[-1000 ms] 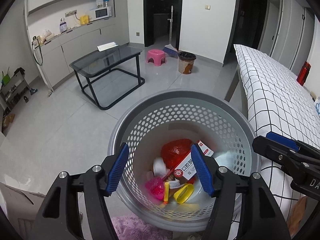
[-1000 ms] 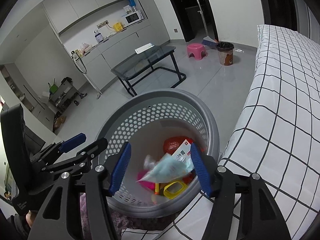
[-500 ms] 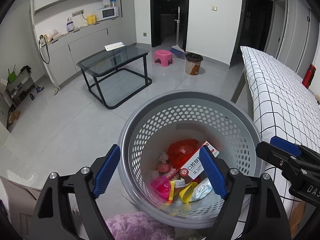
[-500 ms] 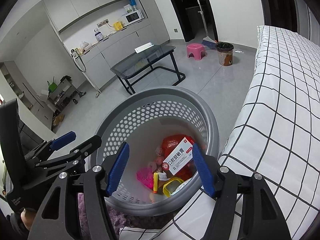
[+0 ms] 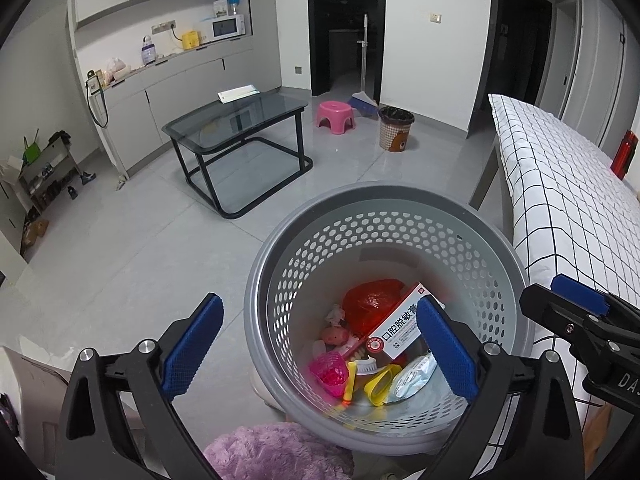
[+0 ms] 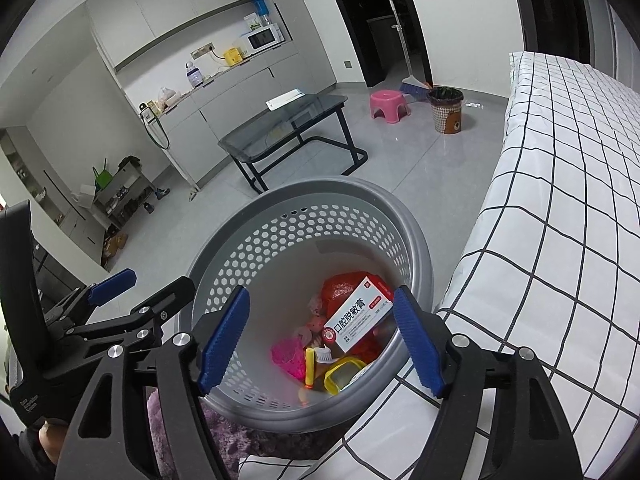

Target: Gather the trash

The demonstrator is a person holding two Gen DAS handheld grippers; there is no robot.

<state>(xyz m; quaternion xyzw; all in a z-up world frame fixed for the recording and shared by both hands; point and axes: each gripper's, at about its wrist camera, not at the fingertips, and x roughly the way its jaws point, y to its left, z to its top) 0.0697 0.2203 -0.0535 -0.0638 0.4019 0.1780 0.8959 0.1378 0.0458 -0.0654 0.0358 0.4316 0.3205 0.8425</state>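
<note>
The room had a pale grey tiled floor (image 5: 120, 264) and white walls (image 5: 436, 40). Along the left wall ran a low grey cabinet counter (image 5: 168, 84), and on it stood a white microwave oven (image 5: 228, 26). In the middle of the floor stood a black metal-framed table with a dark glass top (image 5: 236, 120). Behind it, near a dark open doorway (image 5: 344, 28), there was a small pink plastic stool (image 5: 335, 114) and just beside it a brown patterned waste bin (image 5: 396, 128). A broom with a blue head (image 5: 363, 102) leaned on the wall there. On the right was a white bedcover with a black grid pattern (image 6: 568, 184). A low open shoe rack (image 5: 44, 176) stood far left.
</note>
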